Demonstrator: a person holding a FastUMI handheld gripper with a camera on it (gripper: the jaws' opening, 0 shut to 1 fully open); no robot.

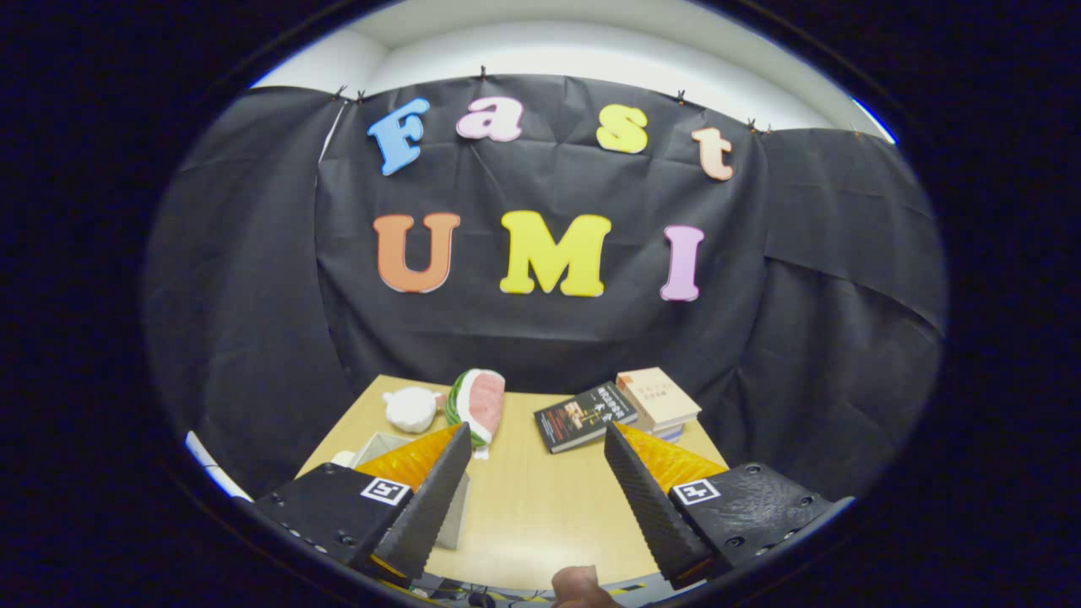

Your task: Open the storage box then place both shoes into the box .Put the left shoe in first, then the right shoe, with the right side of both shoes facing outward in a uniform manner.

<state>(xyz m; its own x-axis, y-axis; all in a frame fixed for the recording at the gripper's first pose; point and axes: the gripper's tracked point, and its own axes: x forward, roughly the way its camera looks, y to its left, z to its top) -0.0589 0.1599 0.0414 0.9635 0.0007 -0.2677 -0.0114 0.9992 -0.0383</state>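
My gripper [537,439] is held above the near part of a wooden table [540,507], its two fingers wide apart with nothing between them. A pale storage box [382,446] stands on the table's left side; the left finger [435,498] covers most of it, so I cannot tell whether its lid is up. Its light side wall [454,519] shows just right of that finger.
A white plush [411,409] and a watermelon-slice toy [478,404] lie at the table's far left. A dark book [584,415] and a small stack of books [660,400] lie at the far right. A person's fingertip [578,586] shows at the near table edge.
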